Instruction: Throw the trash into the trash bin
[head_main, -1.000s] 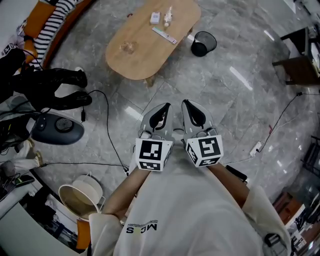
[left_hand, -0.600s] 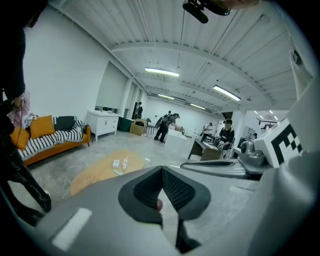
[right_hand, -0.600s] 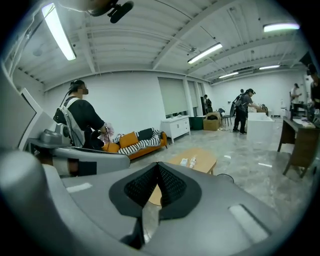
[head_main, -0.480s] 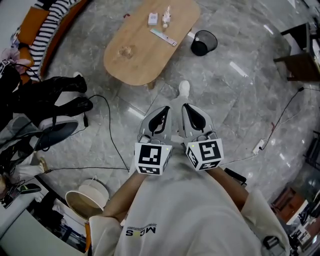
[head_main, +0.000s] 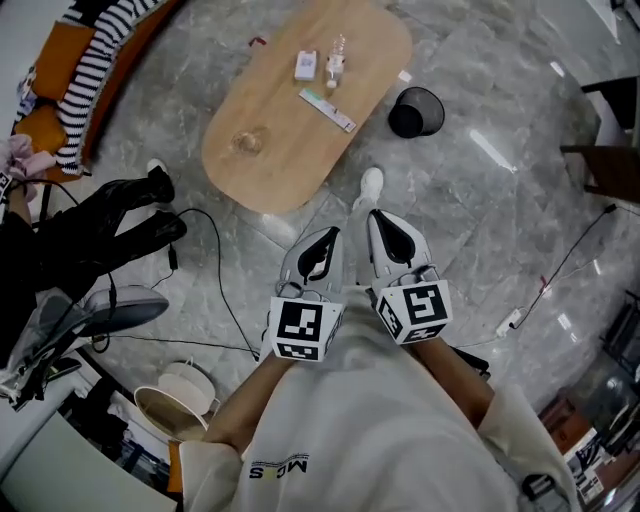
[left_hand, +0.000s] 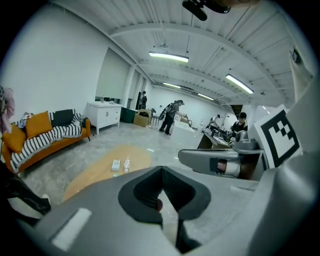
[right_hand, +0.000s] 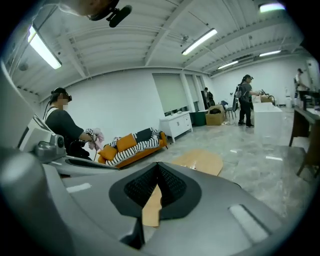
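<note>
Two grippers, left gripper (head_main: 333, 233) and right gripper (head_main: 373, 214), sit side by side near the person, jaws closed and empty. Farther off, a white box (head_main: 305, 66), small bottle (head_main: 336, 59) and flat strip (head_main: 327, 109) lie on the wooden table (head_main: 270, 160). The black trash bin (head_main: 416, 112) stands just right of it.

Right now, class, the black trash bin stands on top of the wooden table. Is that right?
No. The head view shows the black trash bin standing on the floor beside the wooden table, not on top of it.
</note>
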